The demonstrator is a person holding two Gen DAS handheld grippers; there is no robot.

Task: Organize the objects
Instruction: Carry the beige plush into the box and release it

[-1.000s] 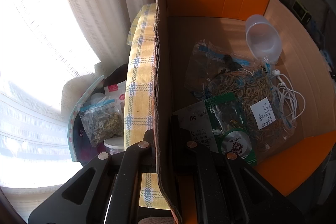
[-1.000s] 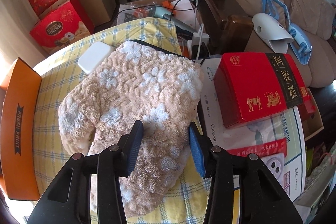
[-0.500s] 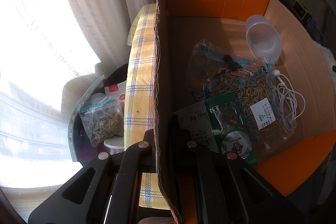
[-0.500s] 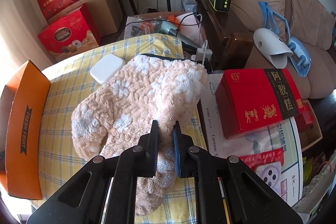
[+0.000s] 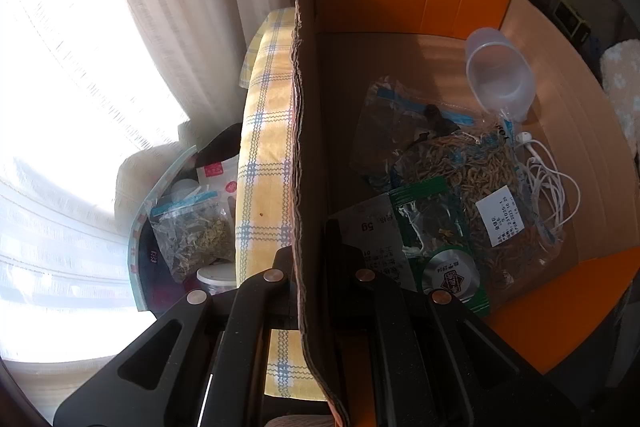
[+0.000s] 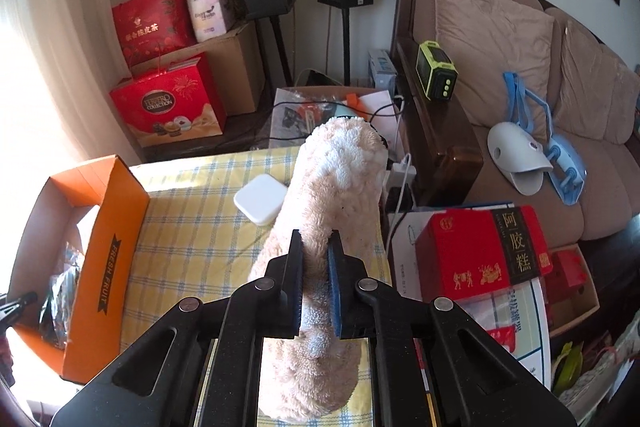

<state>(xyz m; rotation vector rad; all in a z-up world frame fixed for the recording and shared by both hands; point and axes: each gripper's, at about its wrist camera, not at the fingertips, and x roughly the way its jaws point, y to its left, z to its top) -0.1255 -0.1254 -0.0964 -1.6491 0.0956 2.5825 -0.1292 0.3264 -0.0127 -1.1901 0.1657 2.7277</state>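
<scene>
So the right gripper [image 6: 315,279] has just clamped its blue pads onto the fluffy beige fleece mitt [image 6: 336,183], which hangs bunched and lifted above the yellow checked surface [image 6: 192,227], right of the orange cardboard box [image 6: 108,251]. The left gripper [image 5: 312,259] is pinched shut on that box's corrugated side wall. Inside the box: a clear round plastic tub [image 5: 500,75], crinkly zip bags of dried herbs [image 5: 472,167], a green foil pouch [image 5: 436,231] and tangled white earphones [image 5: 548,183].
</scene>
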